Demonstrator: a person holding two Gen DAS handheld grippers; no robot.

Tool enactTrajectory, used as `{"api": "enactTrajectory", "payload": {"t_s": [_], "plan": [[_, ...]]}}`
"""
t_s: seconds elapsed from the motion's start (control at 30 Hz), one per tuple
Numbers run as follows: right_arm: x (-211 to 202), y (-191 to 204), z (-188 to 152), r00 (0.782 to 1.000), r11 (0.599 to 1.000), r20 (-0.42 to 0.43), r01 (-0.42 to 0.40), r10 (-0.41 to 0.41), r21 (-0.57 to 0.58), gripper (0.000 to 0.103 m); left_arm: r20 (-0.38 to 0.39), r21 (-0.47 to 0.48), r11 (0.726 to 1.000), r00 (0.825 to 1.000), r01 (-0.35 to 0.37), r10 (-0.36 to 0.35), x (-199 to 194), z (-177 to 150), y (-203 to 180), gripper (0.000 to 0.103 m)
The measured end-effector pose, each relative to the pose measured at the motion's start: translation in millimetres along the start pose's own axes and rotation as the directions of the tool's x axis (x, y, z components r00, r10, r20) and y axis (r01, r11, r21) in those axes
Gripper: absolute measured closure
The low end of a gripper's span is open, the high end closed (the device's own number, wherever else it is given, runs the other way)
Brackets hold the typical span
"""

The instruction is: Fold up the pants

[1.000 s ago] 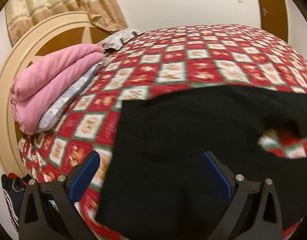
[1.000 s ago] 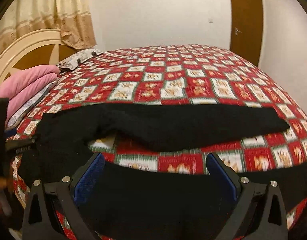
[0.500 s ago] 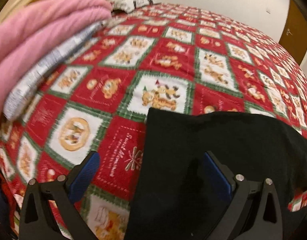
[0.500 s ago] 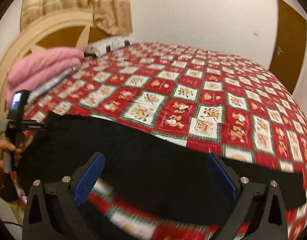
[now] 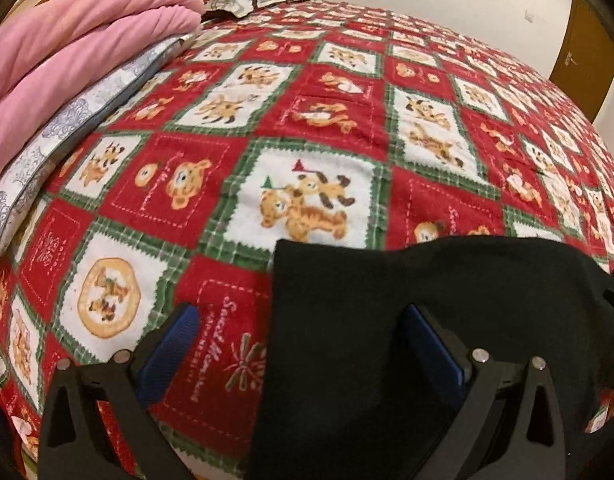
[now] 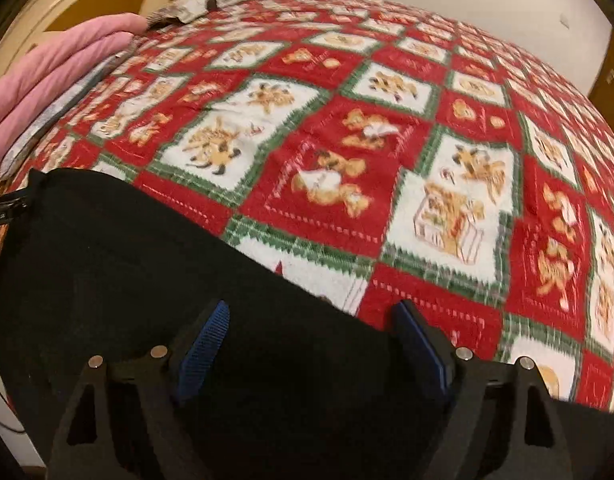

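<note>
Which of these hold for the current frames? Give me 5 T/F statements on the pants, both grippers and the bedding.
1. The pants are black. True.
2. The left gripper is shut on the pants. False: its jaws stand wide apart, straddling the pants' left edge.
3. The right gripper is open with black fabric between its fingers. True.
4. The bedspread is plain blue. False: it is a red, white and green check with cartoon animals.
5. A folded pink blanket lies at the right side of the bed, by the door. False: it sits at the left, by the headboard.
</note>
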State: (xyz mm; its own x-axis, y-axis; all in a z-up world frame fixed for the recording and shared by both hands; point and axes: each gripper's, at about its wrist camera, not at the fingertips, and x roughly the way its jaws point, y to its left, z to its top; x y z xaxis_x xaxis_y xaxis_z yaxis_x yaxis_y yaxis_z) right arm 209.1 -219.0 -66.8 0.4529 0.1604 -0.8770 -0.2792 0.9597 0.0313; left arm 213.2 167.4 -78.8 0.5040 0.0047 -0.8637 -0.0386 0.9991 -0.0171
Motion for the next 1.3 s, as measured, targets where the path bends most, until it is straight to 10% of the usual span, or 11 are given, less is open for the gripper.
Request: {"api": "enactTrajectory", "payload": {"t_s": [0.1, 0.23, 0.47, 0.87, 1.13, 1.3], "plan": [[-0.1, -0.8, 2.2, 0.999, 0.999, -0.019, -0.035, 0.035, -0.022, 0.029, 0.02, 0.038, 0.999, 1.0, 0.009, -0.01, 0.9, 2.0, -6.1, 0.004], [-11.4, 4.6, 4.5, 0.996, 0.996, -0.058, -0.071, 0.068, -0.055, 0.097, 0.048, 0.095, 0.993, 0.997, 0.063, -0.068, -9.1, 2.1, -18.7, 0.047], [-82.0, 20.3, -9.7, 0.994, 0.998, 0.096, -0.048, 0.052, -0.04, 0.097, 0.082, 0.04, 0.993, 0.99, 0.114, -0.117, -28.7, 3.4, -13.1, 0.07], [-200.6, 62.3, -96.8, 0.949, 0.998, 0.313, -0.032, 0.048, -0.056, 0.097, 0.353, 0.063, 0.985, 0.919, 0.162, -0.174, -144.6, -41.6, 0.5, 0.073], [-206.3, 104.9, -182.8, 0.944, 0.993, 0.327, 0.004, 0.035, -0.117, 0.097, 0.45, 0.045, 0.985, 0.877, 0.165, -0.168, -171.3, -111.0, 18.2, 0.071], [-179.1, 117.7, -222.7, 0.958, 0.994, 0.287, 0.037, -0.005, -0.107, 0.097, 0.445, 0.049, 0.989, 0.883, 0.143, -0.15, -159.5, -151.4, 20.0, 0.066]]}}
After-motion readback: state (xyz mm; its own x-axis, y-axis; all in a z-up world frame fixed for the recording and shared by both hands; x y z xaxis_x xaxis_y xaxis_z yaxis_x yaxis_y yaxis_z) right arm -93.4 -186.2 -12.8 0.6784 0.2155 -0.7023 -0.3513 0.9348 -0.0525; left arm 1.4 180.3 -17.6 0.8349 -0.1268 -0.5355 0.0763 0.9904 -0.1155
